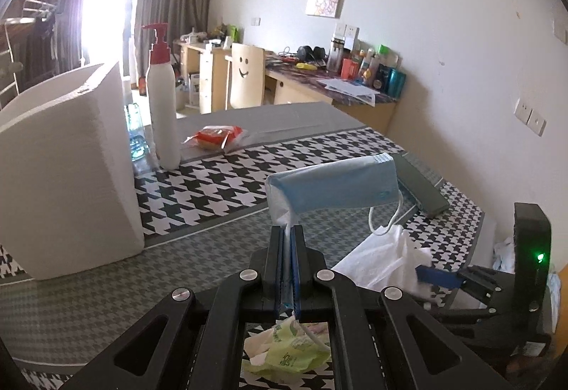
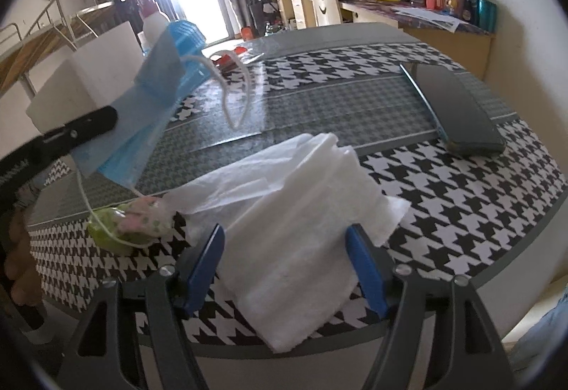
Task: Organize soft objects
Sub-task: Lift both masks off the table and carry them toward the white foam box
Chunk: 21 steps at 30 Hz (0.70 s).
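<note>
My left gripper (image 1: 288, 230) is shut on a blue face mask (image 1: 333, 185), held up above the table; its white ear loop (image 1: 385, 216) dangles. From the right wrist view the same mask (image 2: 152, 98) hangs from the left gripper's black finger (image 2: 81, 127) at the left. My right gripper (image 2: 285, 240) stands open low over the table, its blue pads on either side of a stack of white tissues (image 2: 294, 223) without pressing it. The tissues (image 1: 383, 258) also show in the left wrist view, with the right gripper's blue pad (image 1: 438, 278) beside them. A crumpled green wrapper (image 2: 131, 223) lies left of the tissues.
A tall white tissue stack (image 1: 67, 169) and a white pump bottle with a red top (image 1: 163, 98) stand at the left. A red snack packet (image 1: 214, 137) lies behind. A dark flat case (image 2: 454, 109) rests at the right on the houndstooth tablecloth (image 2: 461, 198). The wall is close at the right.
</note>
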Available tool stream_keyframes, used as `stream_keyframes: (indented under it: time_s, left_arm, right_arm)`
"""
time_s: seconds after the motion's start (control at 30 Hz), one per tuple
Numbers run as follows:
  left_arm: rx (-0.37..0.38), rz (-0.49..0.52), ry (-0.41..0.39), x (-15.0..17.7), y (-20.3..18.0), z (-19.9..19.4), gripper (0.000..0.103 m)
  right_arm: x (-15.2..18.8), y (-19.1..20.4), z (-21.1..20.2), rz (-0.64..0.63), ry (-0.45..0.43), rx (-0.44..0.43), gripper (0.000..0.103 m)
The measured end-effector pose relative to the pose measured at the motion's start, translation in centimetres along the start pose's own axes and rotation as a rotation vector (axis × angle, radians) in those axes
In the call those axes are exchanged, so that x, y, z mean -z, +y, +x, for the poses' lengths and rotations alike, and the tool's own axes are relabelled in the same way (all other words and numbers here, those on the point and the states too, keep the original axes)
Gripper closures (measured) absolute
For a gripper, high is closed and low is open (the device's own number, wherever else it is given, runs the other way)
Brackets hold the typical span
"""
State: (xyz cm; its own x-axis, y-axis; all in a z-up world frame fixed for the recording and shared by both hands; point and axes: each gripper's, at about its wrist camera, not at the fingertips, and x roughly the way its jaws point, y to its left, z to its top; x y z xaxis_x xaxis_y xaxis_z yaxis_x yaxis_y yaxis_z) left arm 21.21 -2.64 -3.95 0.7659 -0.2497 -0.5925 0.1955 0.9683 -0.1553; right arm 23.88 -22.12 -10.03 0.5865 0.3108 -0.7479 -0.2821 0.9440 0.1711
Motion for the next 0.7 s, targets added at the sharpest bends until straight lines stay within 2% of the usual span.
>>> stream_keyframes:
  time_s: [0.03, 0.07, 0.13, 0.23, 0.3, 0.47, 0.7]
  left_arm:
    - [0.001, 0.0, -0.001, 0.0, 0.0, 0.0, 0.099]
    - [0.003, 0.0, -0.002, -0.1, 0.0, -0.1, 0.099]
    - [0.006, -0.003, -0.005, -0.1, 0.1, -0.2, 0.099]
    - [0.005, -0.005, -0.008, -0.2, 0.1, -0.2, 0.099]
    - [0.006, -0.008, -0.013, -0.3, 0.2, -0.5, 0.099]
    - [0.008, -0.006, -0.04, -0.7, 0.1, -1.3, 0.099]
    - [0.008, -0.015, -0.076, -1.4, 0.1, -2.6, 0.099]
  right_arm:
    - [0.0, 0.1, 0.1, -0.006, -0.001, 0.015, 0.05]
    - [-0.1, 0.3, 0.2, -0.017, 0.001, 0.039, 0.058]
    - [-0.3, 0.1, 0.4, -0.018, 0.017, 0.035, 0.088]
    - [-0.2, 0.1, 0.4, -0.024, 0.012, 0.026, 0.096]
    - [-0.3, 0.1, -0.1, -0.019, -0.007, -0.017, 0.097]
    - [-1.0, 0.2, -2.2, -0.01, -0.076, -0.087, 0.098]
    - [-2.2, 0.5, -4.5, -0.015, -0.144, -0.114, 0.098]
